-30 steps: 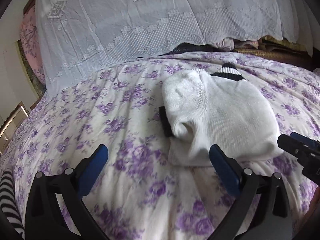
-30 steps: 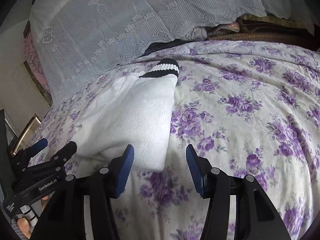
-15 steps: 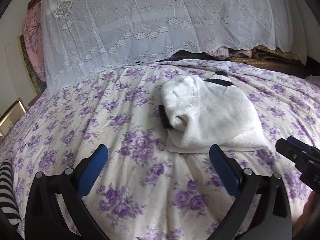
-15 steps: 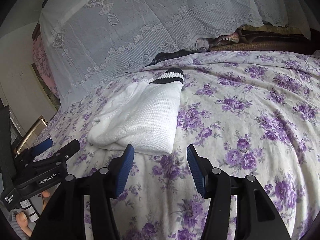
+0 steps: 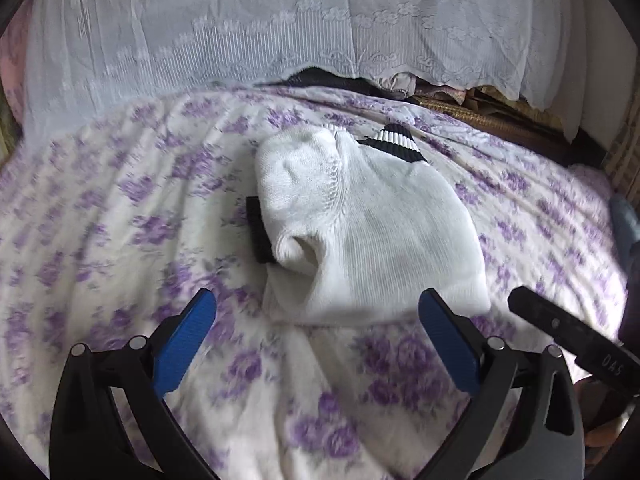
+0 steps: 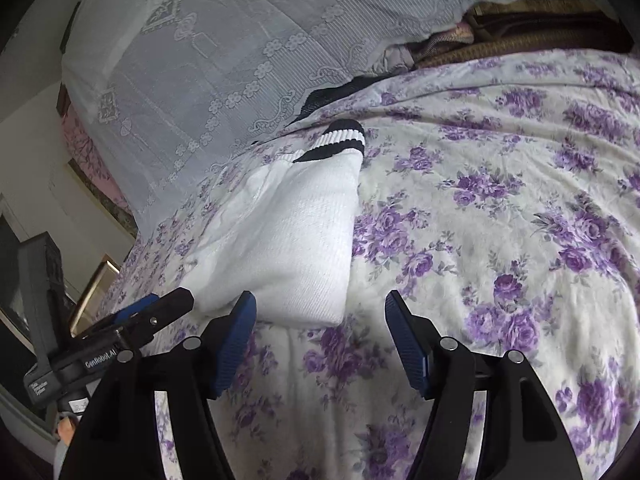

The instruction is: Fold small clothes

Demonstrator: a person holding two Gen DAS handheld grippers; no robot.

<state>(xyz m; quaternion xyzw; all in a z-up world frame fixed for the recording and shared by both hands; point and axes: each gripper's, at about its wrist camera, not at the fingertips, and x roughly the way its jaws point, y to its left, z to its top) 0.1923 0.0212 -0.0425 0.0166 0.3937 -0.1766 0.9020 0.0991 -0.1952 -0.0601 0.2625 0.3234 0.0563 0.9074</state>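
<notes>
Purple-flowered bedspread [image 5: 120,220] fills both views. Lace white cover [image 5: 240,32] drapes across at twelve o'clock. Folded white sweater [image 5: 372,232], black-striped cuff [image 5: 396,142] at its one o'clock, lies mid-bed, flat. Left gripper [image 5: 316,332] spread wide, empty, sweater's hem just beyond. Right gripper [image 6: 320,320] opening, nothing between pads, sweater at its eleven o'clock.
</notes>
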